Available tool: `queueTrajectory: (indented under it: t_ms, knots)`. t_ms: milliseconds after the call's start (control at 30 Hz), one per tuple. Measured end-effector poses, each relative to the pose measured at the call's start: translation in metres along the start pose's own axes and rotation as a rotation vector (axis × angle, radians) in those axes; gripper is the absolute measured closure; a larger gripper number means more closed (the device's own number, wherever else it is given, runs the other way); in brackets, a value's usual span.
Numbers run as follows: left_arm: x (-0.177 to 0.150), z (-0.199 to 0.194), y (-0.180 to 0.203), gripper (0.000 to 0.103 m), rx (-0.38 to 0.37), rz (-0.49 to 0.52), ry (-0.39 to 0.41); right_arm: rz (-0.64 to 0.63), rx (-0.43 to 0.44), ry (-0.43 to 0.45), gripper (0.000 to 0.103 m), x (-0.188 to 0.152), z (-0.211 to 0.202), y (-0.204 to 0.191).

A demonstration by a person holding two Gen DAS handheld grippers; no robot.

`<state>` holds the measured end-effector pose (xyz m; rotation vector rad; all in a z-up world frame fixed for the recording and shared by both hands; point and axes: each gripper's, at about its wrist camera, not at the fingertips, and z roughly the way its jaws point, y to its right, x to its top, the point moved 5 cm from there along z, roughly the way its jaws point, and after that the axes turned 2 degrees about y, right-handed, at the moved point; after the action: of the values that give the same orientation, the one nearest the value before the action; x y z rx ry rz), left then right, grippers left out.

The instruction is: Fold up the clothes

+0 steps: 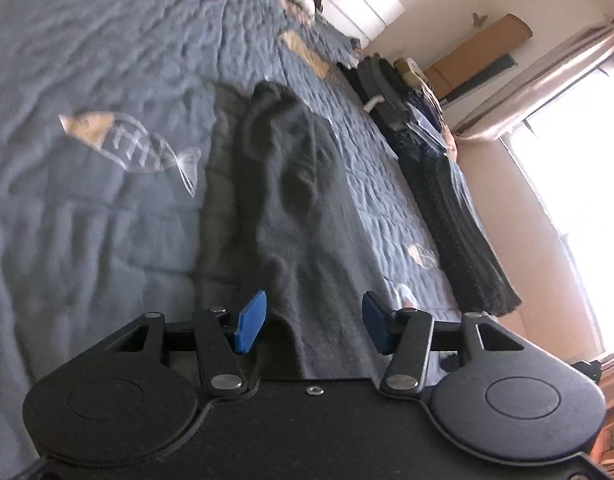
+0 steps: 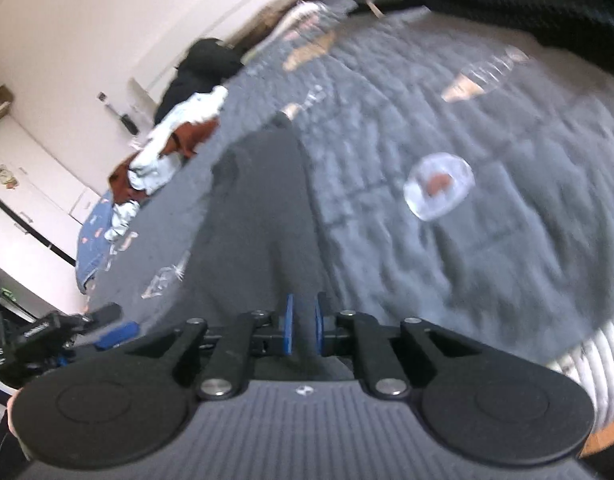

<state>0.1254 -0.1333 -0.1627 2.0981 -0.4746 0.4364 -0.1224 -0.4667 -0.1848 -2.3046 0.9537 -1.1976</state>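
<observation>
My right gripper point(image 2: 303, 328) pinches the dark garment point(image 2: 259, 208) thinly, my left gripper point(image 1: 313, 322) gapes above it; cloth may slip.

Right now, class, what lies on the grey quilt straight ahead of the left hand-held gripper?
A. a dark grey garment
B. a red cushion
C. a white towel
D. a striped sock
A: in the left wrist view a dark grey garment stretches across the quilt ahead of the left hand-held gripper.
</observation>
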Motion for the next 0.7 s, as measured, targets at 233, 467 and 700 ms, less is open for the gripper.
queueTrajectory:
  t_ms: [233,467,700]
  knots:
    - [-0.014,0.020,-0.001,0.064,-0.029,-0.007,-0.053,-0.108,0.169,-0.106,0.083,-0.027,0.030,-0.047]
    - [-0.018,0.033,-0.004,0.064,-0.027,-0.005,-0.061,-0.362,0.241,-0.216,0.073,-0.069,0.042,-0.099]
    - [-0.020,0.044,0.000,0.080,-0.032,0.026,-0.079,-0.545,0.198,-0.262,0.058,-0.105,0.044,-0.131]
